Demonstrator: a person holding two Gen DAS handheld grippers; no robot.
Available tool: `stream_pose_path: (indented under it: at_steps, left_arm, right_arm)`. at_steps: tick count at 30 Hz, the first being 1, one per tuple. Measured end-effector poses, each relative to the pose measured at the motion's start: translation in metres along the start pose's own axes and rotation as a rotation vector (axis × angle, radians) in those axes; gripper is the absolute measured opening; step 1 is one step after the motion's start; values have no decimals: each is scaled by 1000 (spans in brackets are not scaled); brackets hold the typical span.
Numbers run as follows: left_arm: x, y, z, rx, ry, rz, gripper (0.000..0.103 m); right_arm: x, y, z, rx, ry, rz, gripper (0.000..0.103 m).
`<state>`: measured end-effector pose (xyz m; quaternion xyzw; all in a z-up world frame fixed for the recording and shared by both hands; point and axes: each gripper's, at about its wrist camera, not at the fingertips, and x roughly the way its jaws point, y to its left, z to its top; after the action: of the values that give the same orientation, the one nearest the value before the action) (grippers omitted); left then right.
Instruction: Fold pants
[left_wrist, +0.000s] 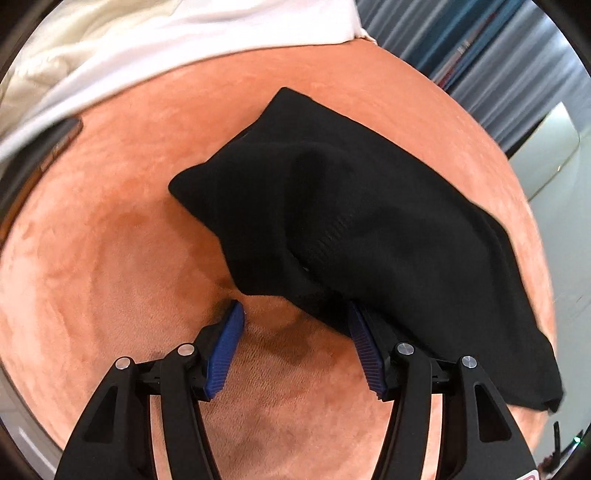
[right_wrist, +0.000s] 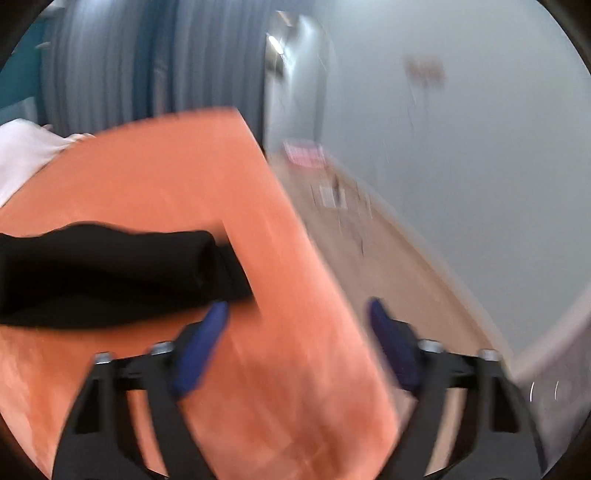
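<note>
The black pants (left_wrist: 351, 229) lie bunched and partly folded on the orange velvety surface (left_wrist: 110, 240). My left gripper (left_wrist: 295, 310) is open and empty, its blue pads apart right at the near edge of the pants; the right pad sits under a hanging fold. In the blurred right wrist view the pants (right_wrist: 110, 273) lie at the left on the orange surface (right_wrist: 258, 369). My right gripper (right_wrist: 297, 308) is open and empty, its left pad just off the pants' near corner.
White bedding (left_wrist: 147, 40) lies along the far edge of the orange surface, with a dark flat object (left_wrist: 55, 136) at the left. Grey curtains (right_wrist: 129, 66), a wooden floor (right_wrist: 388, 266) and a pale wall (right_wrist: 480, 147) lie beyond the surface's right edge.
</note>
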<state>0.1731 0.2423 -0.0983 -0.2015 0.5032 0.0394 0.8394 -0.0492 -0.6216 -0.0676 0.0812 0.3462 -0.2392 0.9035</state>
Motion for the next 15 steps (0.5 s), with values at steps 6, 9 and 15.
stream_pose_path:
  at_steps: [6,9,15]
  left_arm:
    - [8,-12,2,41,0,48,70]
    - [8,-4,2,-19,-10,38,70]
    - [4,0,5,-18,22,31,70]
  right_arm:
    - [-5,-14,16,304,34,439,71]
    - [32,8,35,322,119,499,70]
    - [52,75,57,60,143,362,17]
